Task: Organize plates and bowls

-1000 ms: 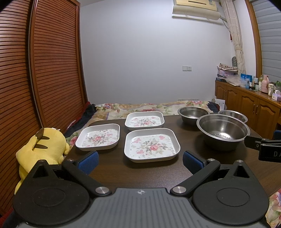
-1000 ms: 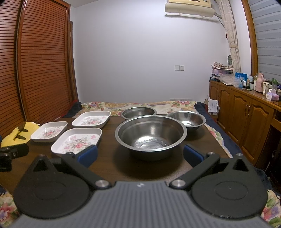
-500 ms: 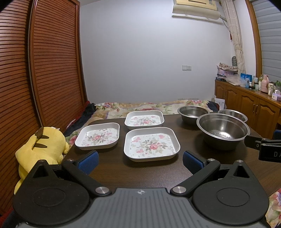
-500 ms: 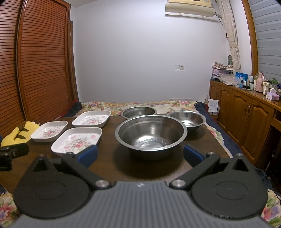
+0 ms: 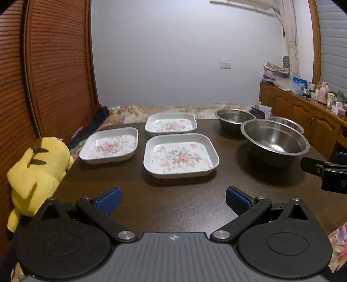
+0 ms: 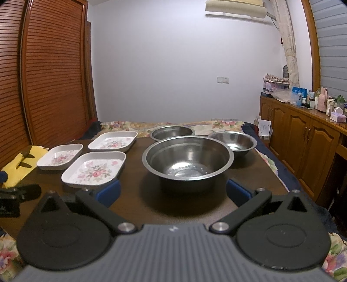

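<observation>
Both my left gripper [image 5: 172, 200] and right gripper [image 6: 172, 193] hung wide open, holding nothing. Three flowered plates [image 5: 181, 156] sat left on the table [image 5: 173, 195], three steel bowls [image 6: 187, 157] right.

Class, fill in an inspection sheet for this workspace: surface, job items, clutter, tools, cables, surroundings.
Surface: dark wooden table.
Job items: three floral square plates laid singly; three steel bowls, large bowl nearest, two smaller bowls behind it; none stacked.
Clutter: yellow plush toy at the table's left edge.
Tools: left tool open, empty; right tool open, empty.
Cables: nothing seen.
Surroundings: wooden cabinets, air conditioner, slatted doors.
</observation>
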The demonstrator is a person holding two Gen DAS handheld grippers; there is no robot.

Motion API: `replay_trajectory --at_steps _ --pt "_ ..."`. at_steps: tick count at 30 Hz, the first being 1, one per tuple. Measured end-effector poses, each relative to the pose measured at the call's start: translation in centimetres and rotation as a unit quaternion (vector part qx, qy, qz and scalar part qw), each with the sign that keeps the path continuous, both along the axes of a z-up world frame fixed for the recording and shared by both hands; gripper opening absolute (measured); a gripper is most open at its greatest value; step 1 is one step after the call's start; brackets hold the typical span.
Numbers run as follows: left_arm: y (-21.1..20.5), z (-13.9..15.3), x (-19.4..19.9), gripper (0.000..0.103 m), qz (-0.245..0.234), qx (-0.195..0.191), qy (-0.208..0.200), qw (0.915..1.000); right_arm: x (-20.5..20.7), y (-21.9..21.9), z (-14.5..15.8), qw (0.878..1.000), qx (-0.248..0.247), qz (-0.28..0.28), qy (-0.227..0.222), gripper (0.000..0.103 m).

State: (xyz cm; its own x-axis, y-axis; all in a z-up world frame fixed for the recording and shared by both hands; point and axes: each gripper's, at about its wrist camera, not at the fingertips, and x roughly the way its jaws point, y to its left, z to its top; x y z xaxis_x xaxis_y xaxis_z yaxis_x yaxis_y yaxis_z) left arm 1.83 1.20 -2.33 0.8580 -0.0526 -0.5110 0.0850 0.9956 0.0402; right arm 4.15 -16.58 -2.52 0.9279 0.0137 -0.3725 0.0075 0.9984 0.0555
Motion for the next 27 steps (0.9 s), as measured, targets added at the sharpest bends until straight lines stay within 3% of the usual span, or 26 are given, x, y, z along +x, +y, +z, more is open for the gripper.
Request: replay_trajectory --at_steps 9,27 --pt "1.3 -0.4 2.2 0.103 0.0 -0.008 0.033 0.9994 0.8 0.3 -0.2 1.0 -0.002 0.007 0.004 0.103" --pt "6.0 1.1 6.9 0.103 0.014 -0.011 -0.001 0.9998 4.1 5.0 0.8 0.995 -0.016 0.096 -0.008 0.103"
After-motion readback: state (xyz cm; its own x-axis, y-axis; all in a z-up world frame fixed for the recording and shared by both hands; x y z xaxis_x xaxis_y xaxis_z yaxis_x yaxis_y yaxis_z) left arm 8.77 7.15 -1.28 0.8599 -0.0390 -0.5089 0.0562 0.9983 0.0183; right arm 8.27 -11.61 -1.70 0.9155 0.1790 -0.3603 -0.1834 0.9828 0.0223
